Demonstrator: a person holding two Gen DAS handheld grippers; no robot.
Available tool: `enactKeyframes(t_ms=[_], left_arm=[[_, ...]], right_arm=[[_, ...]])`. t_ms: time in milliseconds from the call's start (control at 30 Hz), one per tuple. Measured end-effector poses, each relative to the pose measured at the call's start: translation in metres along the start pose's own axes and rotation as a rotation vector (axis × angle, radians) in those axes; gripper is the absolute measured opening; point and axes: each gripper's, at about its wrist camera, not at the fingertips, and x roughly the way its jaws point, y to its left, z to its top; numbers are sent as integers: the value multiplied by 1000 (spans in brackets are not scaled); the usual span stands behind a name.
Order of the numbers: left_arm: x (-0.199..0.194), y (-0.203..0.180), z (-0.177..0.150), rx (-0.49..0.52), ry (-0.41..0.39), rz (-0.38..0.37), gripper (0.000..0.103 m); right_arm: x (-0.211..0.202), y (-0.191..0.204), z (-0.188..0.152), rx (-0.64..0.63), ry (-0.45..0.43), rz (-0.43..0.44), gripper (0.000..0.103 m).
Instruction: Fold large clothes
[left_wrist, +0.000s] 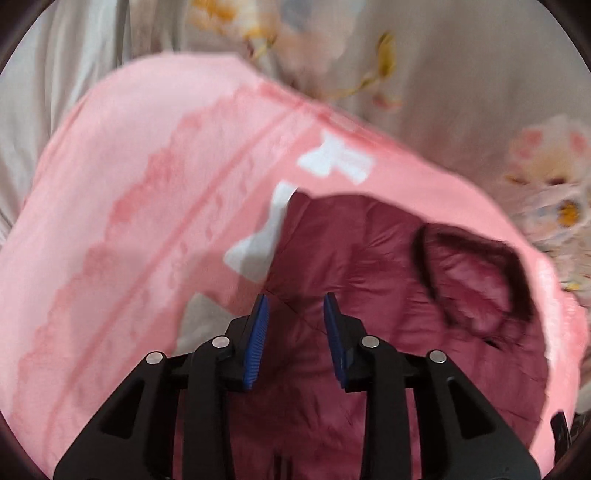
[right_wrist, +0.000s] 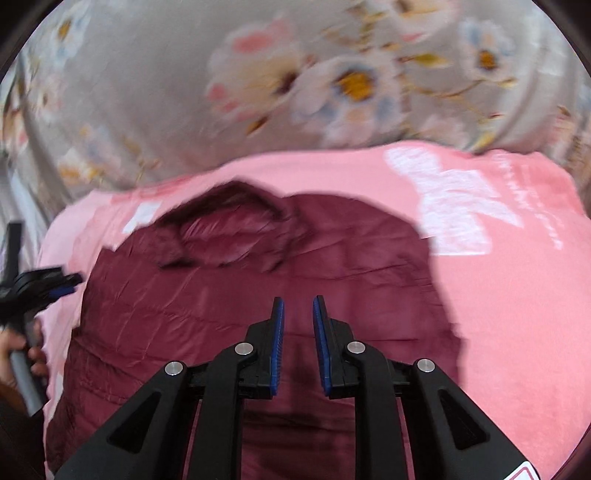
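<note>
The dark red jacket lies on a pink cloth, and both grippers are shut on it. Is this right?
Not quite. In each wrist view the left gripper and right gripper are open, above the jacket and holding nothing. The jacket does lie on the pink cloth.

A dark red quilted puffer jacket (right_wrist: 258, 306) lies spread on a pink printed blanket (right_wrist: 517, 314), which in turn lies on a beige floral bedsheet (right_wrist: 166, 92). The jacket's fur-trimmed collar (right_wrist: 229, 229) sits at its far end, towards the sheet. The black right gripper with blue pads (right_wrist: 298, 317) hangs over the middle of the jacket, and the matching left gripper (left_wrist: 295, 317) over the jacket's left part, near its edge. The blanket shows beyond the jacket on the left, right and far sides.
</note>
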Motion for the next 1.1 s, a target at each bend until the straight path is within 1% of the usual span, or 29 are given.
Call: enactKeyframes(t_ms=[33,100,167,200,300,367,467,533,567,633,700,767,800,833,900,933,967,1033,1100], left_arm=[[13,2,0,-8,14,28,29],[30,8,-5,-20,41,52,31],[44,17,-12,-27,62,58,32],[46,19,-15,-24,57,54,32],[47,22,-23,13,27,49,32],[48,20,-28,33,6,59,32],[50,14,-34,76,-33,100,32],[49,12,-33,93,-30,114,32],[45,13,-32,96,-20,118,32],[31,21,-34,83,-6,103,32],[7,29,-38,74,-5,45,31],[-13,26,-44,85,-13,-7,32],[-19,20,-50,104,-2,-38,32],[-21,16,-56,113,20,-66,32],[-17,8,-69,123,76,-116,32],[-12,4,-77,141,101,-116,32],[-11,3,-84,153,105,-103,32],[-8,3,-96,178,90,-69,34],[-9,6,-100,184,76,-63,34]], right_arm=[[7,4,-3,-13,18,-7,17],[27,10,-15,-28,83,-11,17],[38,10,-29,-15,133,2,16],[41,10,-37,-19,147,9,16],[40,9,-52,-39,127,1,11],[40,5,-54,-24,122,13,10],[43,1,-49,-5,135,33,9],[36,-4,-41,21,143,30,8],[28,-9,-38,34,127,25,9],[5,-19,-32,61,73,25,9],[-14,-31,-26,81,30,-6,10],[-13,-40,-24,89,37,-46,10],[-9,-43,-25,93,48,-63,10],[-1,-48,-28,106,73,-79,10],[8,-52,-35,127,106,-65,10],[11,-53,-39,129,117,-65,10],[15,-54,-45,123,127,-70,10],[18,-54,-50,111,119,-68,9],[18,-55,-52,110,114,-64,9]])
